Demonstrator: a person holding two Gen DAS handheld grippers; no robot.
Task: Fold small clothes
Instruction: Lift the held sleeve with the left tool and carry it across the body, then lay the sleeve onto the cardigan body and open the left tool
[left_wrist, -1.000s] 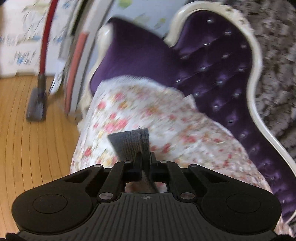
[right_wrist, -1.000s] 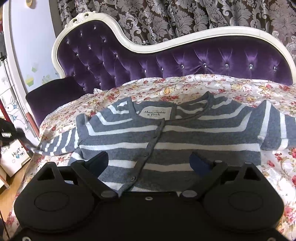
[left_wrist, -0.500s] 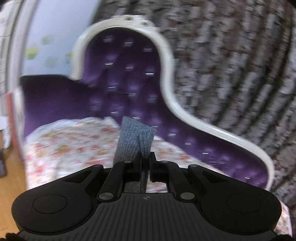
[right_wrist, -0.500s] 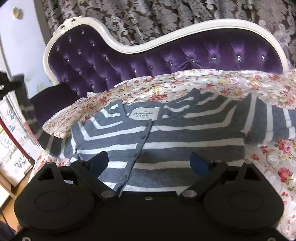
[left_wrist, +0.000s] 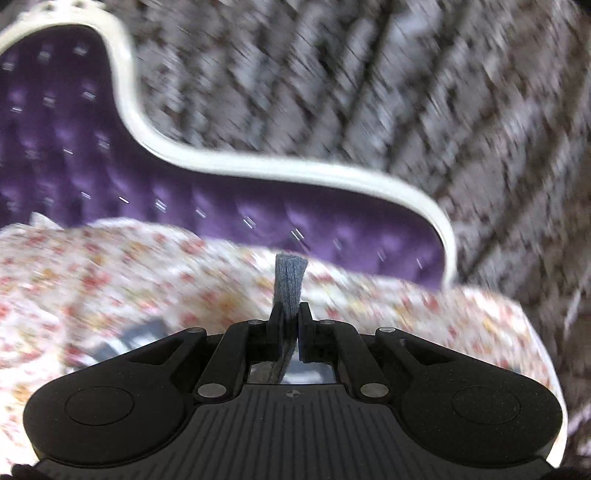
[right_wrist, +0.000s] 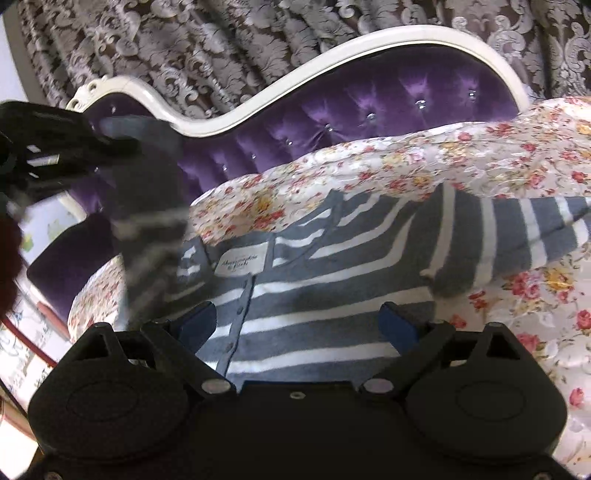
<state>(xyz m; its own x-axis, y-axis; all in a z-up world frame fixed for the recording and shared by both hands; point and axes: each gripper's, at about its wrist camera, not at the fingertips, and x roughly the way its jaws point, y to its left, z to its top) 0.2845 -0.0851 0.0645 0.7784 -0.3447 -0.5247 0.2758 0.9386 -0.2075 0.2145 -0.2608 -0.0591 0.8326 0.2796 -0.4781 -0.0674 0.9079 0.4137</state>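
A grey cardigan with white stripes (right_wrist: 332, 280) lies front up on the floral sheet (right_wrist: 517, 162), its label near the collar. My left gripper (left_wrist: 289, 314) is shut on the cuff of the cardigan's left sleeve (left_wrist: 289, 284). In the right wrist view that gripper (right_wrist: 122, 142) holds the sleeve (right_wrist: 151, 221) lifted high at the left, over the cardigan's shoulder. My right gripper (right_wrist: 298, 323) hovers open just above the cardigan's lower front, blue pads wide apart, nothing between them. The other sleeve (right_wrist: 524, 229) lies stretched out to the right.
A purple tufted headboard with a white frame (right_wrist: 332, 110) runs behind the bed, patterned curtains (right_wrist: 258, 44) behind it. A purple pillow (right_wrist: 70, 266) sits at the left end. The bed's left edge drops toward a wooden floor (right_wrist: 14, 443).
My left gripper has swung the sleeve cuff up and to the right, from beside the bed's left edge to above the cardigan's shoulder, rolling as it went. The right gripper shifted and tilted slightly.
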